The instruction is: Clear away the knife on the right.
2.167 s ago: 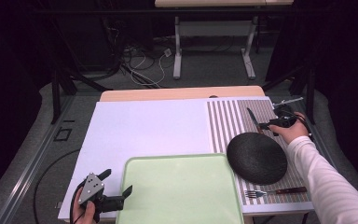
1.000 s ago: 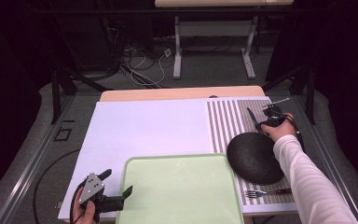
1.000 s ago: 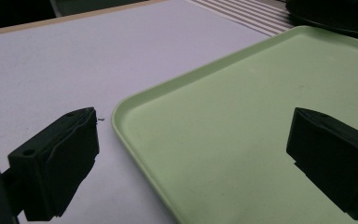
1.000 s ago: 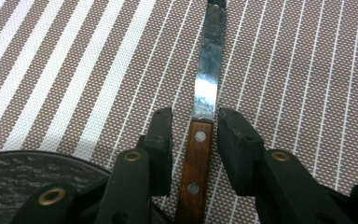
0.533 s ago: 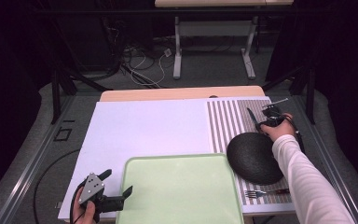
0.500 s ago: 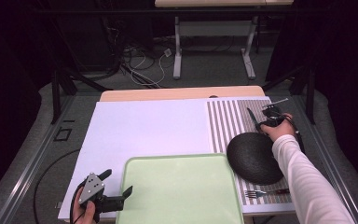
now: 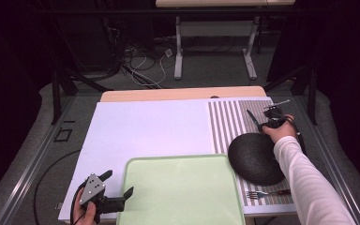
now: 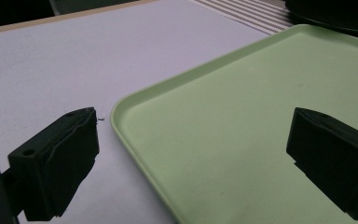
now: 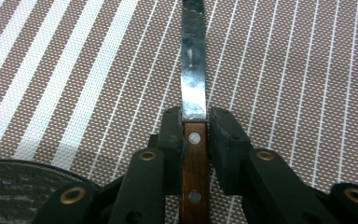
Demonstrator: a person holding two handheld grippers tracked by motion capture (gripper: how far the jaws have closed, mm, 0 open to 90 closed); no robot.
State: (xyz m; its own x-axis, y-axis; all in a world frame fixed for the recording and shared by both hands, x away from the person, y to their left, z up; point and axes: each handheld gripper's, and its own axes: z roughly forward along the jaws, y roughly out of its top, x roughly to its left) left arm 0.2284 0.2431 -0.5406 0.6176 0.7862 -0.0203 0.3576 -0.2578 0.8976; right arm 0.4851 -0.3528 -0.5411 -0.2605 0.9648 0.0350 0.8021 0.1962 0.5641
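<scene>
A knife with a steel blade [image 9: 193,70] and a riveted wooden handle [image 9: 195,158] lies over the brown striped placemat [image 9: 284,70]. My right gripper [image 9: 195,122] is shut on the handle, and the blade points straight away from it. In the high view this gripper [image 7: 268,123] sits at the mat's far right, just beyond the black plate [image 7: 255,158], with the knife's blade [image 7: 252,117] pointing left and away. My left gripper [image 7: 119,183] stands open at the near left. Its jaws straddle the corner of the pale green tray [image 8: 242,121], one over the white board and one over the tray.
A fork [image 7: 267,192] lies on the placemat [image 7: 229,122] in front of the black plate. The green tray [image 7: 183,192] takes up the near middle of the white board [image 7: 154,126]. A wooden table edge [image 7: 183,93] runs behind it.
My right hand and gripper shifted a little to the left along the knife about two seconds ago and have held still since. The left gripper has not moved.
</scene>
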